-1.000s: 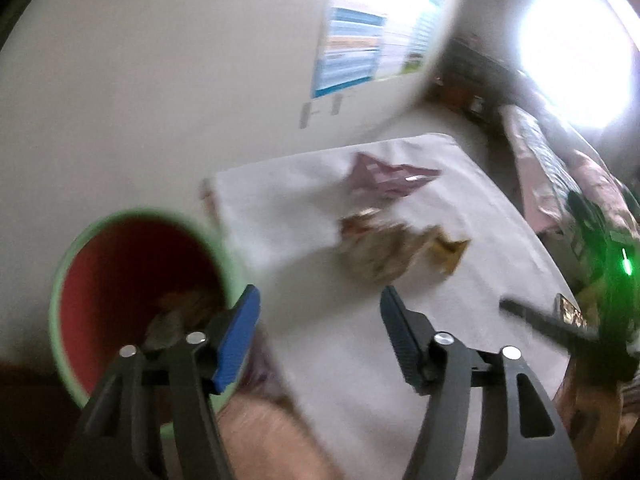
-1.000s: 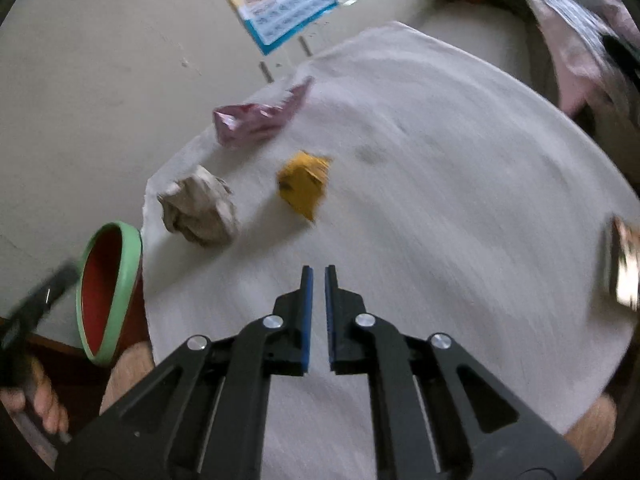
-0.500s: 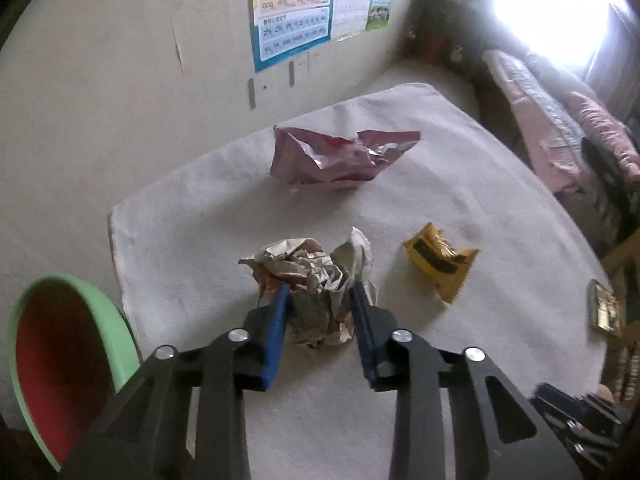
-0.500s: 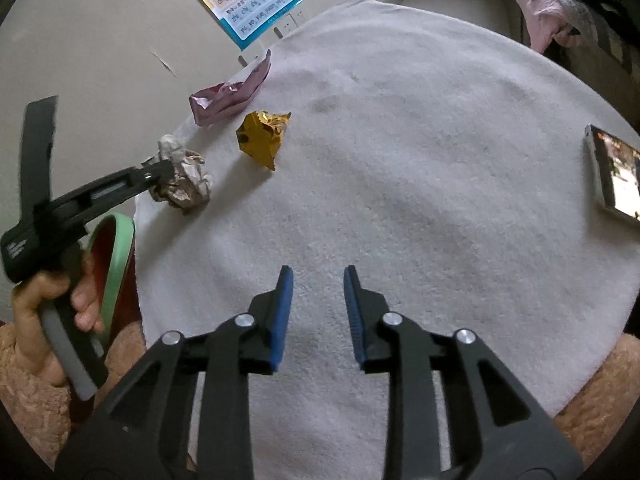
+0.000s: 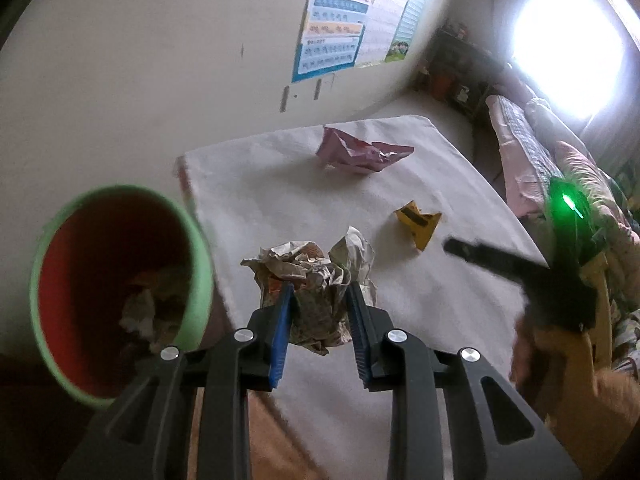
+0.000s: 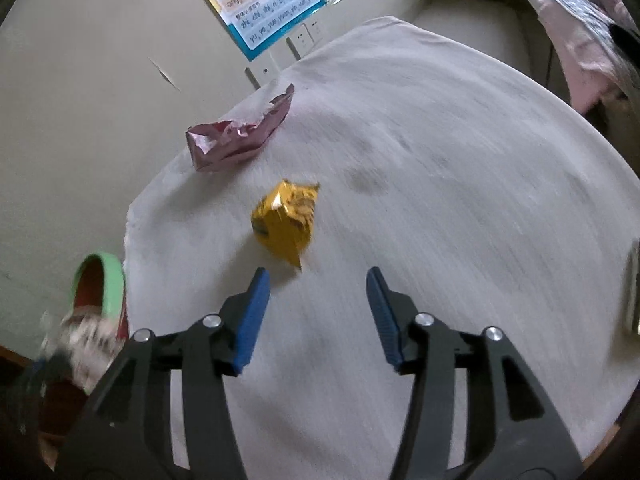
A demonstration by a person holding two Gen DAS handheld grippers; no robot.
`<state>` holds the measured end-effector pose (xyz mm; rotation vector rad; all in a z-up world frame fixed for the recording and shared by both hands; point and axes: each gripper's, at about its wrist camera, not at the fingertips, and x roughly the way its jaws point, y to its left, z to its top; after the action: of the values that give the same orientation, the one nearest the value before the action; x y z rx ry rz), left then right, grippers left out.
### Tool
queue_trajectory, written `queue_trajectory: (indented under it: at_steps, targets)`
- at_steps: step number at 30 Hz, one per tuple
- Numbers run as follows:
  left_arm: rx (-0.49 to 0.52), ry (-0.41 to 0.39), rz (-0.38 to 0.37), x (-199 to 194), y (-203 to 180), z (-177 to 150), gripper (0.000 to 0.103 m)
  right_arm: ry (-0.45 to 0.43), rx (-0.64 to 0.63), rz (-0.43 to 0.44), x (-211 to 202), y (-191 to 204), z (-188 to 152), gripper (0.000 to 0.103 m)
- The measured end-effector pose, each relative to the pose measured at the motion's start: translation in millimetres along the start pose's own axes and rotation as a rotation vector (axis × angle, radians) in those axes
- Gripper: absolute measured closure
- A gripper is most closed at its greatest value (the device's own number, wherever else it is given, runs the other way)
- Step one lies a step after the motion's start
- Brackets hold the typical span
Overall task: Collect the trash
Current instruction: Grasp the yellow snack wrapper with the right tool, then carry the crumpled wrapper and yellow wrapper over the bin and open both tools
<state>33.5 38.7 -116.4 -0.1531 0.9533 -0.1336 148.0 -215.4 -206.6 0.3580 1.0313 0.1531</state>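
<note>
My left gripper [image 5: 320, 300] is shut on a crumpled ball of newspaper [image 5: 316, 280] and holds it above the table's left edge, beside the green bin with a red inside [image 5: 116, 280]. The bin holds some crumpled trash. My right gripper [image 6: 318, 280] is open and empty, just in front of a yellow wrapper [image 6: 286, 220] on the white tablecloth [image 6: 460, 200]. A pink wrapper [image 6: 236, 140] lies farther back near the wall. Both wrappers also show in the left wrist view: yellow [image 5: 418, 222], pink [image 5: 356, 152]. The bin [image 6: 100, 280] and the blurred paper ball [image 6: 84, 340] appear at the right wrist view's lower left.
A wall with a blue poster [image 5: 340, 40] runs behind the table. A bed with pink bedding [image 5: 552, 168] stands to the right under a bright window. A flat dark object [image 6: 634, 284] lies at the table's right edge.
My left gripper closed on the paper ball and lifted it left toward the bin. My right gripper opened wide and moved up to the yellow wrapper.
</note>
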Motion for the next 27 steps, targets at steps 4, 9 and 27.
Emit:
queue_trajectory:
  at_steps: [4, 9, 27]
  targets:
    - [-0.011, -0.012, 0.020, -13.6, 8.1, -11.5, 0.077, 0.010, -0.057, -0.040, 14.8, 18.5, 14.6, 0.054]
    - [-0.032, 0.010, 0.013, -12.2, 15.0, -18.8, 0.077, 0.033, -0.089, -0.060, 26.6, 29.1, 26.0, 0.068]
    - [-0.099, -0.027, 0.018, -16.9, 36.7, -19.8, 0.076, -0.017, -0.207, 0.090, -58.3, 69.2, -35.5, 0.075]
